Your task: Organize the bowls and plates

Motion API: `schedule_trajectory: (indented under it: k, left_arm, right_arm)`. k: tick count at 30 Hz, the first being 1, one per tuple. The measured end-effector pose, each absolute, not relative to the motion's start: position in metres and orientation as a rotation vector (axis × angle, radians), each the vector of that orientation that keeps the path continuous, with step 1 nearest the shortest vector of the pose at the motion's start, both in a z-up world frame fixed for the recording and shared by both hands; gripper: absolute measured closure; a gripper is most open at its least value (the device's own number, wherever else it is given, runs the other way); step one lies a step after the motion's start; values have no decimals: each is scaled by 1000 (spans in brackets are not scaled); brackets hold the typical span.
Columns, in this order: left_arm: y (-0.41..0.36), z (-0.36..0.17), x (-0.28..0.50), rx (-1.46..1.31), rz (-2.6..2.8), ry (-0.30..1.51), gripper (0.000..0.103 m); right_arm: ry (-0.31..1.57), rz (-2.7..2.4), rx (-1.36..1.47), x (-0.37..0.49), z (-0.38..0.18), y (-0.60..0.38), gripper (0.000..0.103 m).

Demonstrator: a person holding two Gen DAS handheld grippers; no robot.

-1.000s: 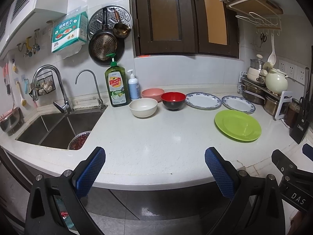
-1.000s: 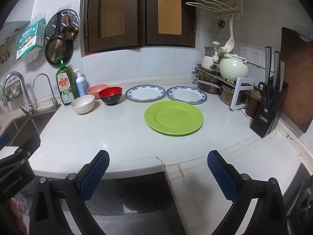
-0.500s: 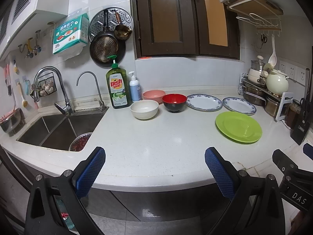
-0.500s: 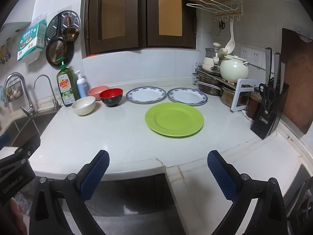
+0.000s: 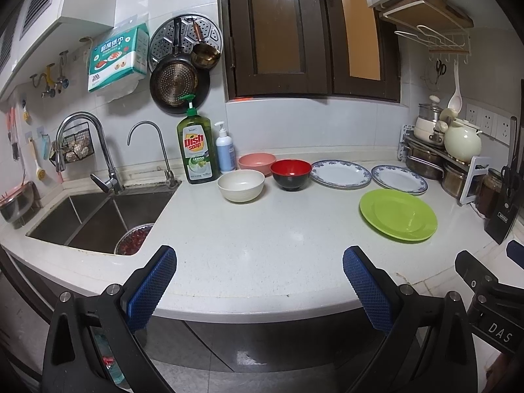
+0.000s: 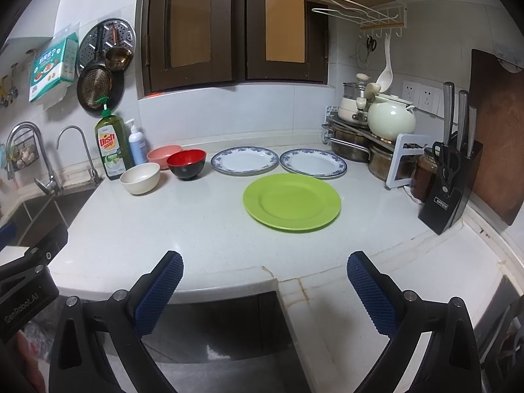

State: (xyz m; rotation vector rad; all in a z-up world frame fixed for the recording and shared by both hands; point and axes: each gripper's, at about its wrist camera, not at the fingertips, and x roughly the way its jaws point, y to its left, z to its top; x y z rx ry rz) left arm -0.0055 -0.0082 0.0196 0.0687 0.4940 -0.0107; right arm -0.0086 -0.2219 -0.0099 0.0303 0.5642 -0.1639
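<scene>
Grippers, your left gripper (image 5: 258,278) and right gripper (image 6: 264,281), gape wide, gripping nothing. Knurled blue pads (image 5: 152,290) face the glossy round green plate (image 6: 291,201).

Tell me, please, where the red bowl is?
The red bowl sits toward the countertop's back, between the pink bowl and a blue-rimmed plate.

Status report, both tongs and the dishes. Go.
Left tongs open, empty; right tongs same. Round lime-green plastic plate flat on white speckled counter, untouched. Approach unobstructed.
</scene>
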Motion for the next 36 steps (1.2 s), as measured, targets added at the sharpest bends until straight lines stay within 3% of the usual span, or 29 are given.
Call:
schedule_trajectory:
  k: [23, 36]
  left_arm:
    - [-15, 21, -3, 72, -21, 499, 0]
    - [-35, 14, 38, 62, -133, 536, 0]
  right_arm:
    - [556, -164, 24, -11, -9, -223, 1]
    - [597, -198, 62, 12, -19, -245, 1]
